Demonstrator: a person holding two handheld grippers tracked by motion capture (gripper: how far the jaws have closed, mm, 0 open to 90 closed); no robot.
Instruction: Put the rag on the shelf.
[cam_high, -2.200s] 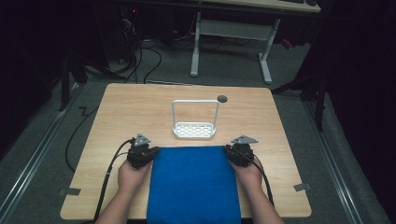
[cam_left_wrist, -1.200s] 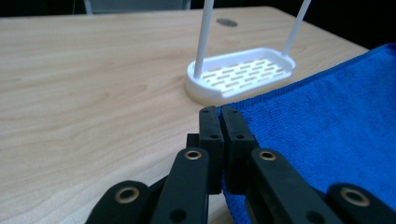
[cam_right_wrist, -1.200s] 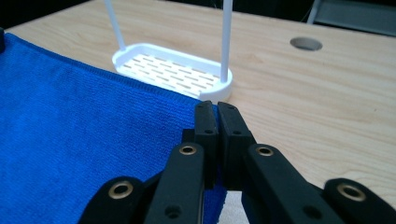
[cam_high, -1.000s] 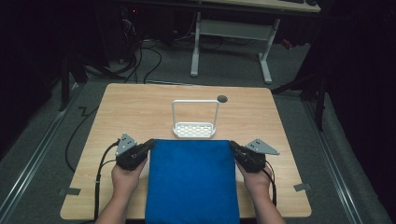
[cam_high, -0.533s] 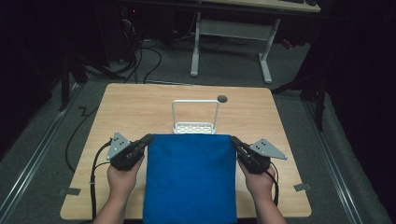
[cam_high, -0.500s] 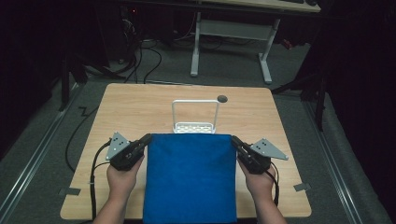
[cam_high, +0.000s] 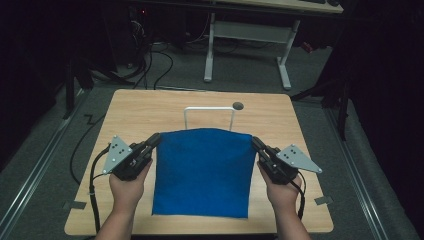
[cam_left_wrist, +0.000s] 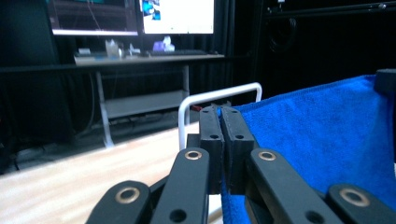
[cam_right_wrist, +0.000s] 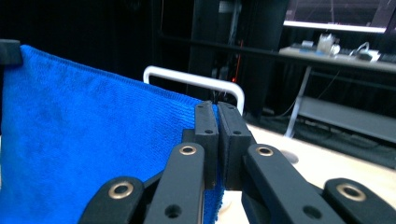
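A blue towel (cam_high: 202, 172) hangs stretched between my two grippers above the wooden table (cam_high: 145, 107). My left gripper (cam_high: 155, 138) is shut on its far left corner, and my right gripper (cam_high: 255, 142) is shut on its far right corner. The towel's near edge still rests on the table by the front. In the left gripper view the jaws (cam_left_wrist: 220, 116) pinch the towel (cam_left_wrist: 322, 140) edge; in the right gripper view the jaws (cam_right_wrist: 217, 112) clamp the towel (cam_right_wrist: 88, 140) too. Behind the raised edge stands a white wire rack (cam_high: 209, 112), its base hidden by the cloth.
A dark round hole (cam_high: 238, 105) sits in the table near its far edge. Beyond the table stand a white desk frame (cam_high: 250, 45) and cables on the floor. Monitors (cam_left_wrist: 130, 16) glow on a desk in the left gripper view.
Both grippers have risen and spread slightly, lifting the towel's far edge off the table. The cloth now covers the rack's base.
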